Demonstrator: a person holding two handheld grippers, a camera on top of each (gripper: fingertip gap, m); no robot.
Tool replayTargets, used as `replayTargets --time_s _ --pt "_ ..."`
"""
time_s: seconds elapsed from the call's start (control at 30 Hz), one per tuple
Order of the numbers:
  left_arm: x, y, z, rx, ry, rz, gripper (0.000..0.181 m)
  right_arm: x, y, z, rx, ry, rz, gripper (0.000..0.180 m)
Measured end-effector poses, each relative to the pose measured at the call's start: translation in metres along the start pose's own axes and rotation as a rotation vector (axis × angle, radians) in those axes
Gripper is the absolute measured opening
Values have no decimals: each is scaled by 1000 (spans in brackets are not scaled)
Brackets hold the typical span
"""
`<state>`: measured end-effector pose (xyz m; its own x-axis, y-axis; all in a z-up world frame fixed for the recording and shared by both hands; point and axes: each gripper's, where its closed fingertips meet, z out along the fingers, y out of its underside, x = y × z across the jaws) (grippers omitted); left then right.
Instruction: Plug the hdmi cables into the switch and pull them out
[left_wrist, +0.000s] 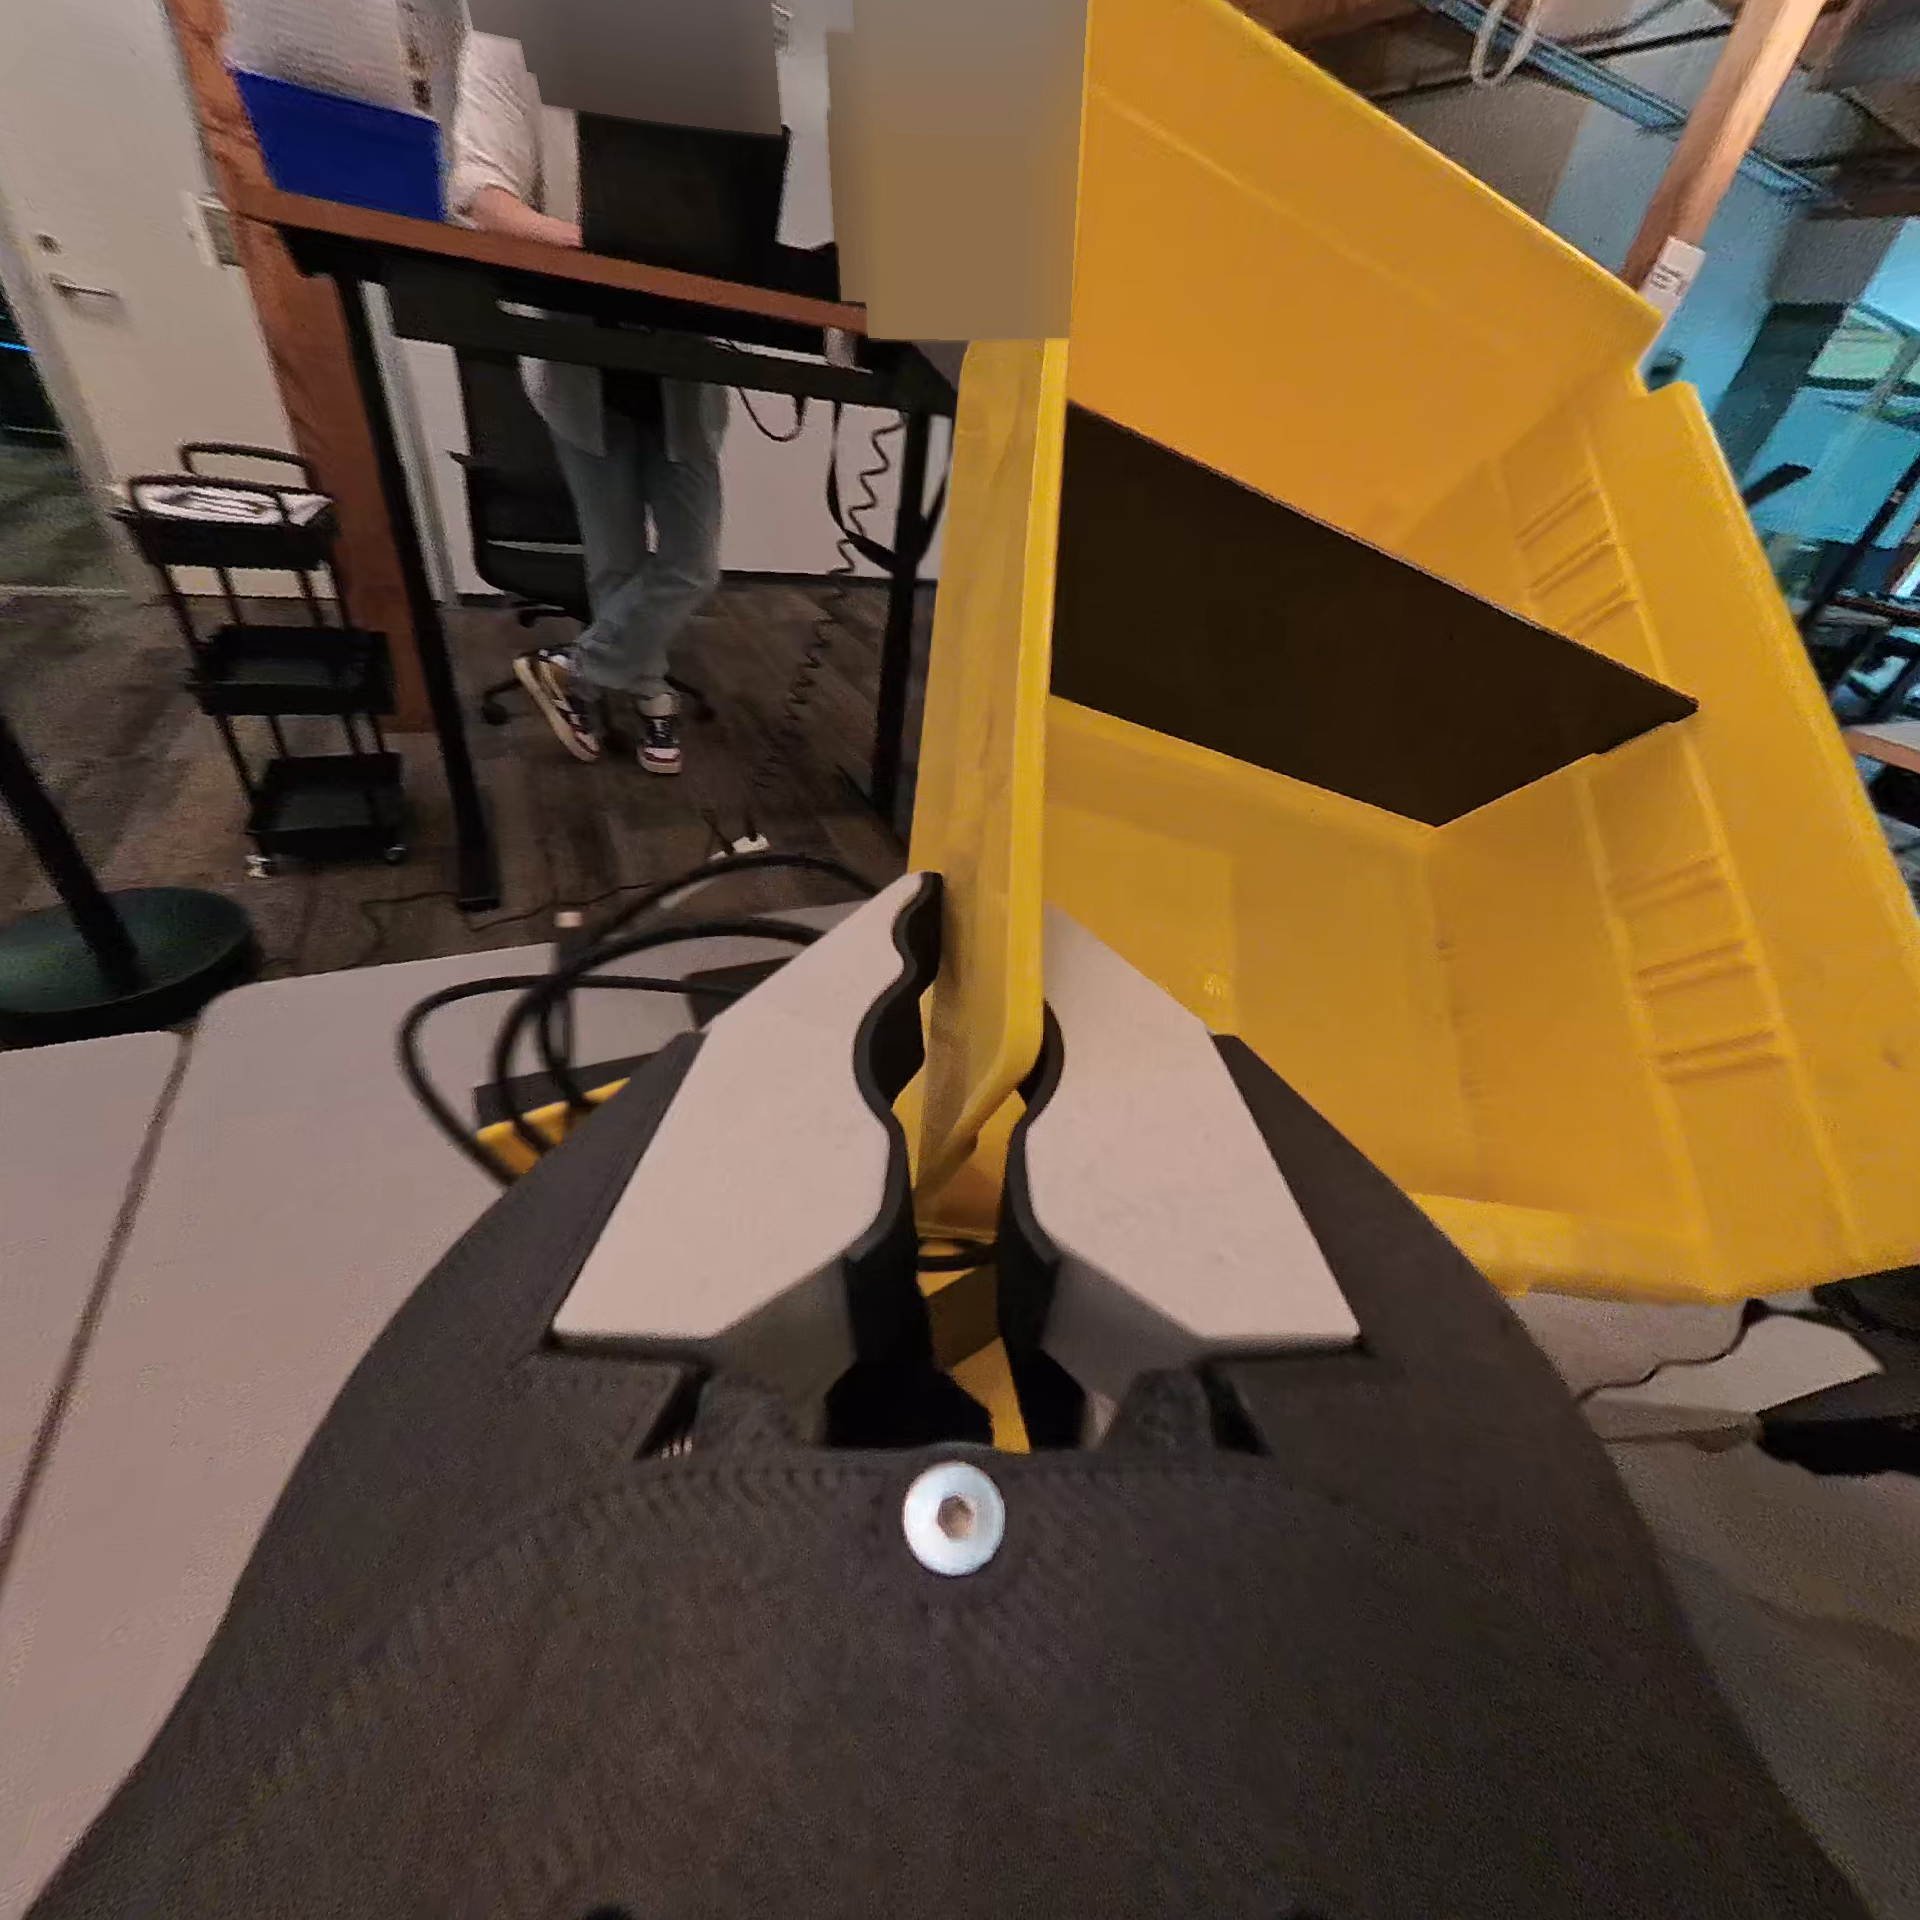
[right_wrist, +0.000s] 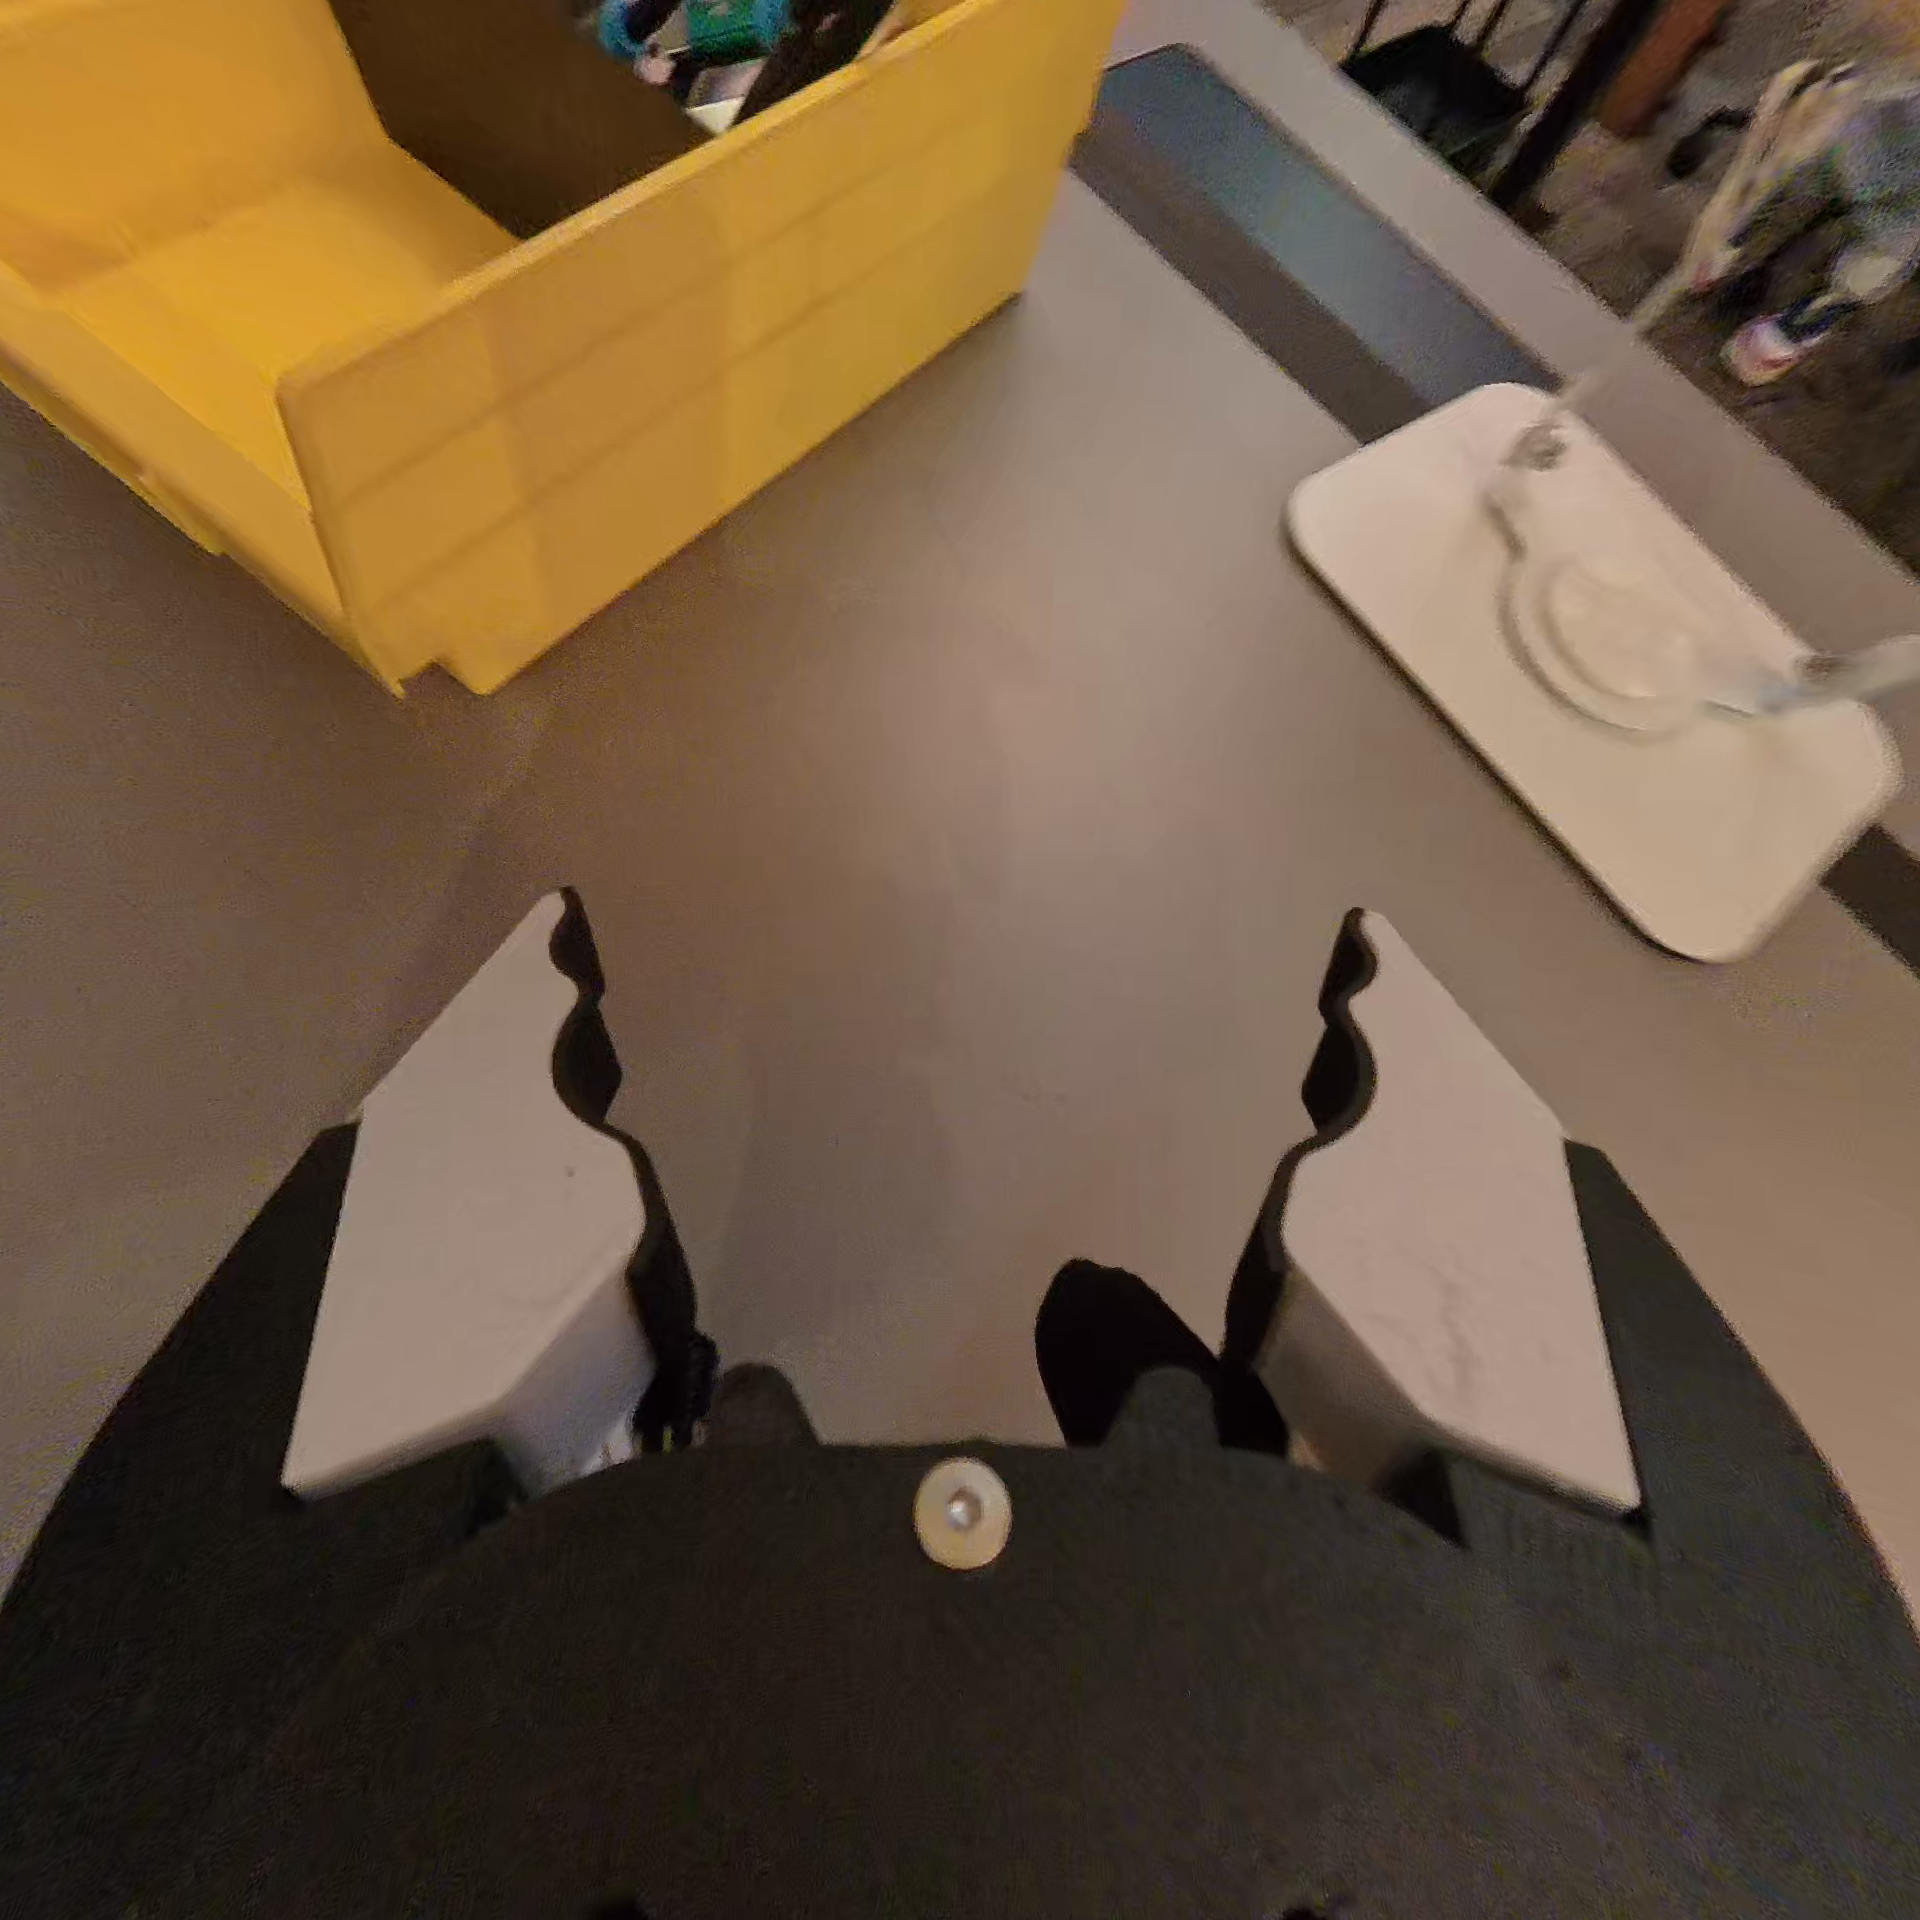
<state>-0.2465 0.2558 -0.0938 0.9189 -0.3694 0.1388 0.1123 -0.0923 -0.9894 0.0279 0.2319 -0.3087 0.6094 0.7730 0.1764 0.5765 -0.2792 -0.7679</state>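
Observation:
My left gripper is shut on the side wall of a yellow plastic bin and holds it tilted up on its side, its open mouth facing me, with a black divider across it. Black cables lie coiled on the grey table left of and behind the bin. My right gripper is open and empty above the bare grey table. The same yellow bin shows in the right wrist view at the upper left. No switch is in view.
A white flat stand base with a clear fitting sits on the table at the right. Beyond the table's far edge stand a desk with a person, a black trolley and a round floor base. My hands' fingertips stand some 35 cm from each other.

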Motion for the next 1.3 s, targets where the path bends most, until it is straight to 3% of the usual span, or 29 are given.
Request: replayTargets --time_s 0.3,0.43,0.53,0.57,0.67,0.87,0.97,1.2,1.3 --pt "120 50 88 -133 165 15 4 80 13 -140 310 132 212 121" --pt "182 87 126 -209 237 8 4 88 14 -187 458 113 300 109" --pt "225 118 151 -265 281 2 4 93 31 -181 401 92 370 114" --pt "231 129 159 -287 266 -6 3 96 39 -180 390 82 391 107" --pt "246 153 177 -313 292 -143 4 110 56 -190 446 65 472 110" --pt "295 206 203 -412 339 -140 5 116 84 -183 402 24 546 114" --pt "319 232 216 -458 347 -158 6 129 106 -171 326 99 564 126" --pt "352 267 233 -542 363 -172 9 165 146 -165 218 157 597 129" --pt "369 281 236 -581 380 -161 12 182 156 -161 164 184 580 142"
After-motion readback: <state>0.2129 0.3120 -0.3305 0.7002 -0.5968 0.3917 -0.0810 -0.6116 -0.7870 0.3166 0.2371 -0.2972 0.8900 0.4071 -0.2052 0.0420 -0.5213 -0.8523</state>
